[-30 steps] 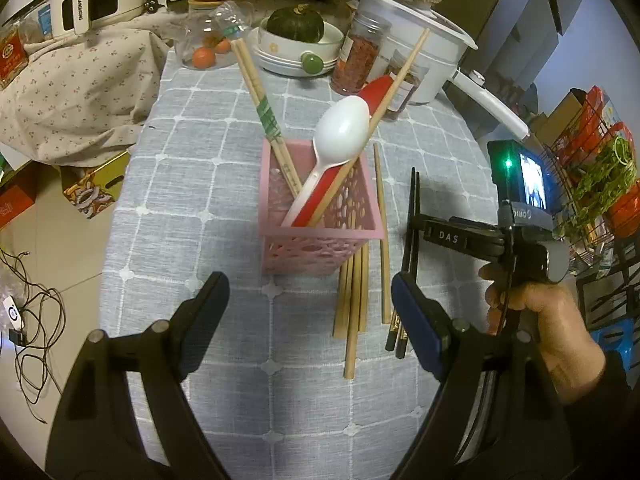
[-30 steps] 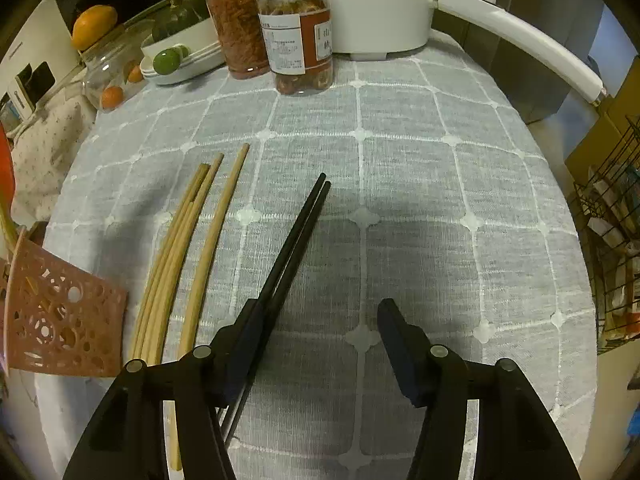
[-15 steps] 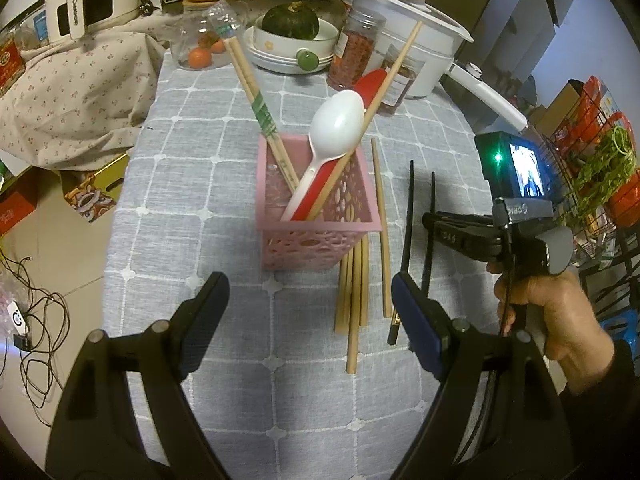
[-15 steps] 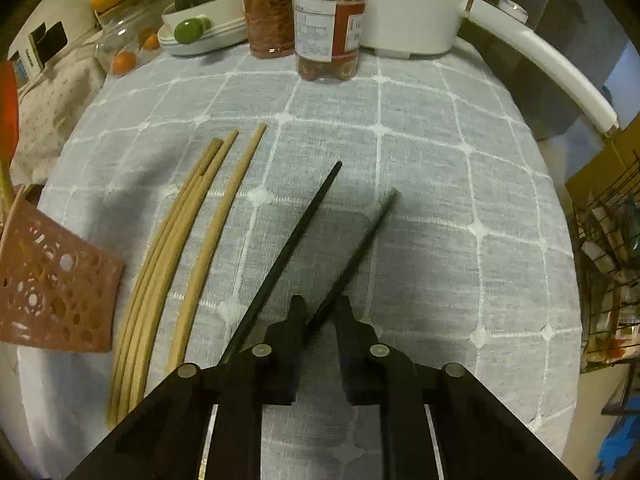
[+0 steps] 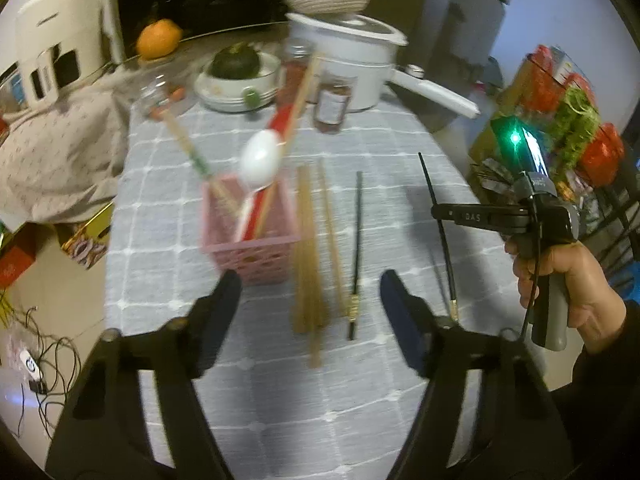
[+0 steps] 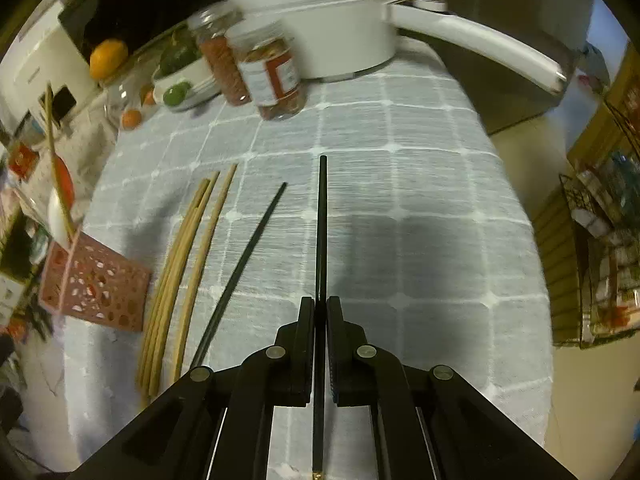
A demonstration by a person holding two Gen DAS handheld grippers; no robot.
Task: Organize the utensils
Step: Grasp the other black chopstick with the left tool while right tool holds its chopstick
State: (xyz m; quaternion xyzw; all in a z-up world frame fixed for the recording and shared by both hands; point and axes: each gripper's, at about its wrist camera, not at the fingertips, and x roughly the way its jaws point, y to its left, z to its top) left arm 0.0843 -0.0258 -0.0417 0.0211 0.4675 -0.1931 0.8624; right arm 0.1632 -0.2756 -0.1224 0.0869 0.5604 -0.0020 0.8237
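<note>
Right tongs (image 6: pixel 319 312): pinching slim black chopstick (image 6: pixel 321 224), lifted. Left tongs (image 5: pixel 310 300): closing, nothing between. Risk: thin stick pivots, slips before pink perforated plastic basket (image 5: pixel 256 256).

Left wrist view smeared by motion: pink perforated plastic basket (image 5: pixel 252 248) and white plastic spoon (image 5: pixel 262 160) in it soft-edged; we cannot read label on glass jar (image 5: pixel 331 106) near tabletop's far edge. Right wrist view: basket cropped near left edge; tail of clamped black chopstick (image 6: pixel 321 240) hidden behind black right gripper (image 6: pixel 320 312).
</note>
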